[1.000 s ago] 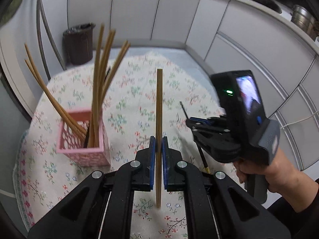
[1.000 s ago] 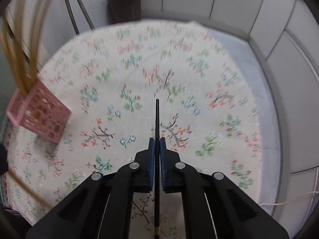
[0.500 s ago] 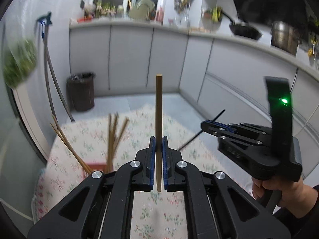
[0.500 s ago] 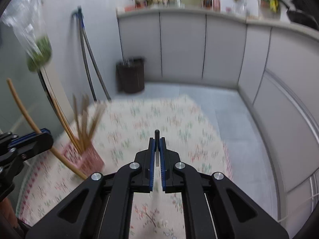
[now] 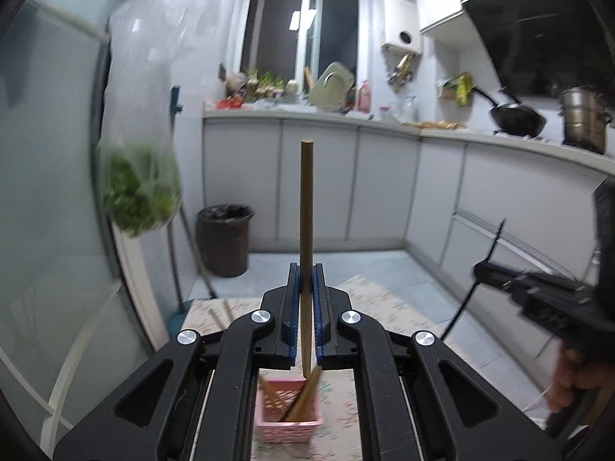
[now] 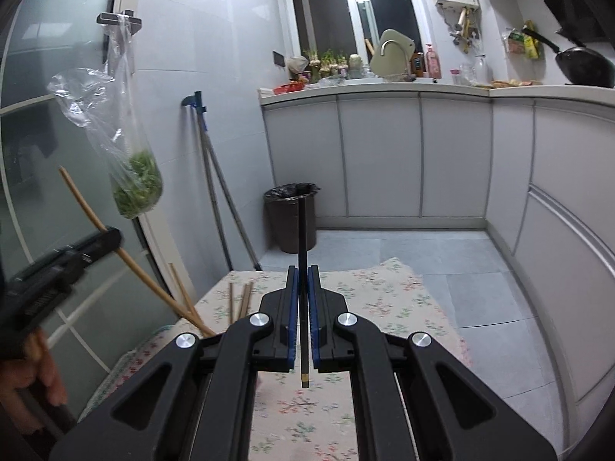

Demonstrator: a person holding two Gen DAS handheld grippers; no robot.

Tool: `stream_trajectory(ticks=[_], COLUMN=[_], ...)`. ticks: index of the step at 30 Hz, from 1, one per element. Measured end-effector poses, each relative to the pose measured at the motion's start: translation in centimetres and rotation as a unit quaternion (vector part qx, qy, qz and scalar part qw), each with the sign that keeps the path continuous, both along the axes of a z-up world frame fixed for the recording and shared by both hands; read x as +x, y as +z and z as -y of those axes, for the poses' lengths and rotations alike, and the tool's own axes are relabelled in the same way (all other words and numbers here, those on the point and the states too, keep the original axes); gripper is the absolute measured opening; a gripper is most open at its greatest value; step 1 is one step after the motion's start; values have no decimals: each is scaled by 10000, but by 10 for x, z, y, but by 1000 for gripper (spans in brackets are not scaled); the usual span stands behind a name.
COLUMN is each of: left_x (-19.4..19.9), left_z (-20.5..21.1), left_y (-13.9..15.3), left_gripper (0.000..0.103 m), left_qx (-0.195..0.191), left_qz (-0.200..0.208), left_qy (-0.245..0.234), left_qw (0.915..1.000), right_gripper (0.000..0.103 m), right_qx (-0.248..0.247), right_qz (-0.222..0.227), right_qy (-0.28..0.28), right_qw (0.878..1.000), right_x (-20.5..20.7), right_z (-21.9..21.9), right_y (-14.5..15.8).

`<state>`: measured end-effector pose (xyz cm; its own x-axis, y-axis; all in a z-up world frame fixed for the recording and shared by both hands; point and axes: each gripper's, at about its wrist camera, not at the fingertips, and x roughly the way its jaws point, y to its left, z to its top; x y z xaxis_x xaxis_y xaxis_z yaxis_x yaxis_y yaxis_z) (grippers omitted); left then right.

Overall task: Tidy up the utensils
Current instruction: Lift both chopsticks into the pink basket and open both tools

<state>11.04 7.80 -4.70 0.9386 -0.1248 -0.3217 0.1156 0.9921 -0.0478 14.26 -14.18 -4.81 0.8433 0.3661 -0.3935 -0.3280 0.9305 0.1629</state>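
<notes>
The left gripper (image 5: 306, 288) is clamped on a wooden chopstick (image 5: 306, 207), which is held upright between the blue pads with its blunt end uppermost and its long axis nearly vertical. Its lower tip is seen just above a pink basket (image 5: 289, 424), in which other wooden chopsticks (image 5: 303, 399) are leaned at a slant. The basket is largely hidden by the gripper's black arms, so only its top and front wall can be made out. It is set on a floral tablecloth (image 5: 378, 299).

The right gripper (image 6: 302, 288) is closed on a black chopstick (image 6: 302, 230), likewise carried upright, with a gold-coloured band at its lower end. In the left wrist view this gripper is cut off by the right edge and blurred; the black stick is seen tilted there.

Farther out, a dark waste bin (image 6: 291, 217) is stood on the tiled floor against grey cabinets (image 6: 378, 157), and mop handles (image 6: 215, 188) are leaned on the wall. A clear bag of greens (image 6: 136, 186) is hung beside the glass door. On the counter a wok (image 5: 517, 117) and a steel pot (image 5: 582, 119) are placed; the smaller items by the window are probably bottles and plants, too small to be told.
</notes>
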Motion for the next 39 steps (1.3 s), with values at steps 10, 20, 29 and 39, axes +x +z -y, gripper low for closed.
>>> stream_trajectory(ticks=[10,20,29,39], left_x=[35,51,43,35], left_z=[-28,-38,-64,-69], left_y=[-56,-73,-65,-56], left_gripper=[6,53,81,96], left_qx=[4,-230,-397,-238], left_qz=[-783,-1387,-1789,-1959], left_qy=[181,232,942,1236], left_qw=[9968,9898,9785,9725], right_gripper=[5,5,5,36], right_qx=[107,514,637,732], right_qz=[-108,-511,-737,-1108], right_qy=[308,631,629,465], right_qw=[9994,9954,9933,9901], right_x=[5,17,33,52], right_z=[-33,-60,-83,-85], right_y=[-8,-27,-46,-72])
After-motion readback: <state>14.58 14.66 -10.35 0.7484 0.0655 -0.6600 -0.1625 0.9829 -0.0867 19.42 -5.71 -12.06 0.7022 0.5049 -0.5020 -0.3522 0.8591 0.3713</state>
